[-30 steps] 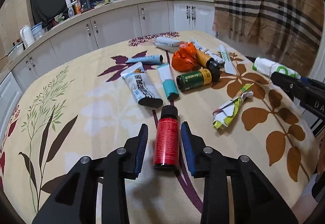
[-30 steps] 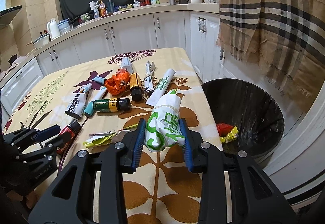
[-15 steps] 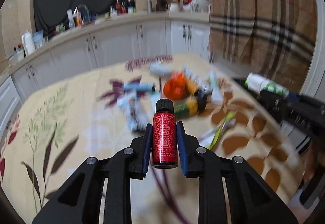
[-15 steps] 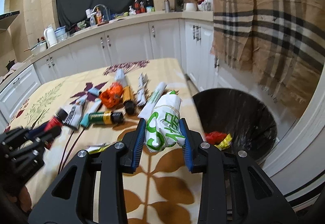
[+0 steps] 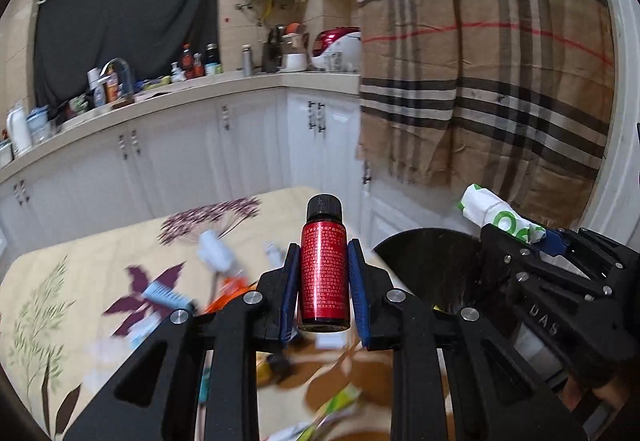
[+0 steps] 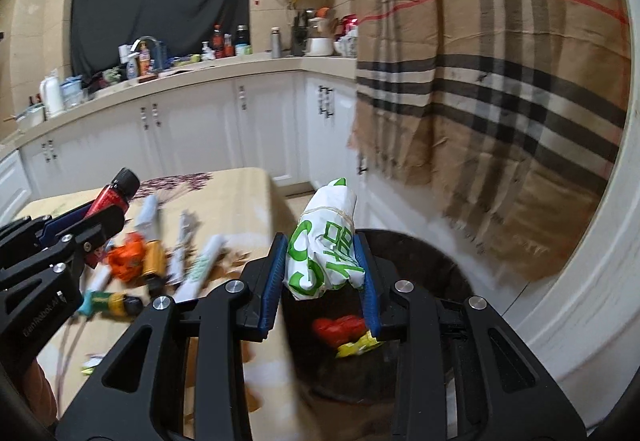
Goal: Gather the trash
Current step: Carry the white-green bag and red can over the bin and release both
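My left gripper [image 5: 323, 293] is shut on a small red bottle [image 5: 323, 273] with a black cap, held upright above the table. It also shows at the left of the right wrist view [image 6: 114, 195]. My right gripper [image 6: 322, 273] is shut on a crumpled white wrapper with green print [image 6: 326, 245], held over the near rim of the black trash bin [image 6: 432, 253]. The same wrapper [image 5: 500, 215] and the bin [image 5: 424, 253] show at the right of the left wrist view. Red and yellow trash [image 6: 344, 329] lies inside the bin.
The flower-print table [image 6: 236, 193] holds several tubes, an orange bag [image 6: 126, 261] and a green bottle [image 6: 108, 299]. White cabinets [image 6: 192, 133] and a cluttered counter stand behind. A plaid curtain [image 6: 480, 81] hangs behind the bin.
My left gripper closed on the red bottle, lifted it off the table and swung right toward the bin. My right gripper carried the wrapper from above the table to over the bin.
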A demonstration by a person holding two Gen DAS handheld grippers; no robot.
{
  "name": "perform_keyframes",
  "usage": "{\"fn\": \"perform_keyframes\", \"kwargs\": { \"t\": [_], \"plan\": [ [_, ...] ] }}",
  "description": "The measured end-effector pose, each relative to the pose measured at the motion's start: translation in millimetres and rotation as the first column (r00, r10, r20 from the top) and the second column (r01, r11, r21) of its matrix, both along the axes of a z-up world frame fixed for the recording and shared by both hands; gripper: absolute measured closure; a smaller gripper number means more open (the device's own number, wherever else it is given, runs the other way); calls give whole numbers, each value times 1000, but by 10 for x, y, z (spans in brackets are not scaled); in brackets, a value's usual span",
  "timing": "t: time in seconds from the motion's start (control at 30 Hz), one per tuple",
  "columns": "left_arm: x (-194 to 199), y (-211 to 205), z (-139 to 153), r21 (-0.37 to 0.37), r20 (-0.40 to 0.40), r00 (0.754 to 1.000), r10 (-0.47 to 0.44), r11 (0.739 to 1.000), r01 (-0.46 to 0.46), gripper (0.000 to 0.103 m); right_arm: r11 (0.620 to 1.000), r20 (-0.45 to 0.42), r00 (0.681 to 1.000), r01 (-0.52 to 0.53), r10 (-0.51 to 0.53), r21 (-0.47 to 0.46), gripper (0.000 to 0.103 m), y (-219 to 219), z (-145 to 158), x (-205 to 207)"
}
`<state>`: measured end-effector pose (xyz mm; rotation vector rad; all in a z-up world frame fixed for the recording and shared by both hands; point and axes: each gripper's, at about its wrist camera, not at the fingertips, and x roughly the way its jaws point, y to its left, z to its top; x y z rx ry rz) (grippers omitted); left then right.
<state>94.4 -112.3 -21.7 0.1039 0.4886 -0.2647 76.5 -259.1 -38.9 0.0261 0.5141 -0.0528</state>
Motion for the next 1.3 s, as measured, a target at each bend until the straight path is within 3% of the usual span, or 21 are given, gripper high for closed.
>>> {"fn": "perform_keyframes", "kwargs": {
  "t": [0.3, 0.87, 0.97, 1.03, 1.3],
  "plan": [
    [384, -483, -107, 37, -30, 999, -46, 998, 47, 78, 997, -32, 997, 72, -72, -12, 70, -347, -125, 298],
    [775, -895, -285, 87, -79, 994, -74, 993, 81, 78, 991, -53, 989, 134, -136, -30, 69, -644, -242, 542],
    [769, -918, -293, 101, -66, 996, -65, 992, 71, 72, 989, -50, 988, 146, -148, -35, 56, -676, -240, 550],
    [763, -906, -285, 97, -61, 996, -62, 993, 68, 63, 988, -47, 988, 147, -149, -43, 55, -664, -227, 542],
    [701, -740, -182, 79, -44, 999, -31, 996, 35, 59, 988, -29, 989, 146, -147, -48, 55, -627, -140, 468]
  ]
}}
